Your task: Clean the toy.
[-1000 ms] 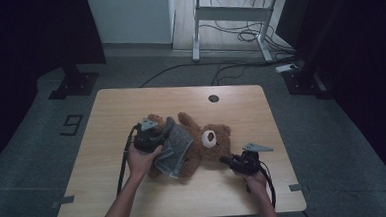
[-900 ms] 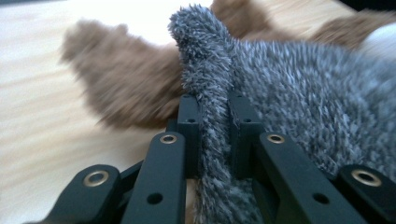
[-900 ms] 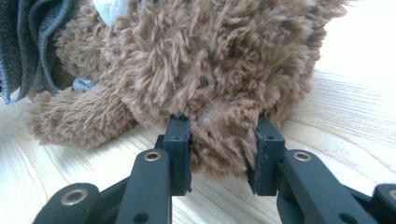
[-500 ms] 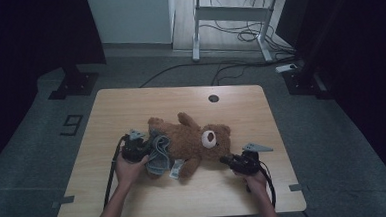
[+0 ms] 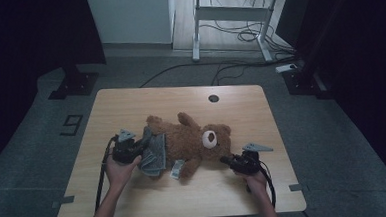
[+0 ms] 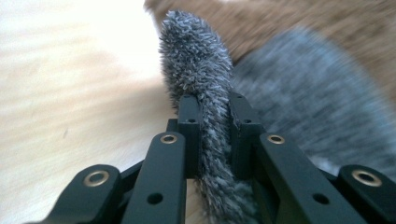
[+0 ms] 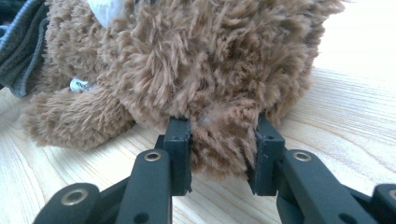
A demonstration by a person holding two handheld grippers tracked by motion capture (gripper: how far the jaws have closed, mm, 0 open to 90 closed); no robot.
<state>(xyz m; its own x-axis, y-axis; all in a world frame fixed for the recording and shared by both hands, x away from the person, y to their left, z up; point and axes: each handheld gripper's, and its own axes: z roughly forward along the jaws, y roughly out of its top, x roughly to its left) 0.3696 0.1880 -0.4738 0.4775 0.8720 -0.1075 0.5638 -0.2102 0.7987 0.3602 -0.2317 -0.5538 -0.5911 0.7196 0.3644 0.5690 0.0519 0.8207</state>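
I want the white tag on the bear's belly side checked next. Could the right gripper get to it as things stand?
Probably not right away: the right gripper is shut on the teddy bear's ear, and the white tag lies past the bear's arm. Once it lets go, the table in front looks free.

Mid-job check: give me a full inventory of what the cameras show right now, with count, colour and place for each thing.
teddy bear: one, brown with a pale muzzle, lying across the middle of the table, head toward the right gripper.
grey garment: one, fuzzy grey, around the bear's lower body, on the left gripper's side.
white tag: one, white, at the bear's near edge.
table: one, light wood, with a dark round hole near its far edge.
desk frame: one, white, on the floor beyond the table, cables beneath.
left gripper: one, black, shut on a fold of the grey garment.
right gripper: one, black, shut on brown fur at the bear's head.
hands: two, at the table's near edge.
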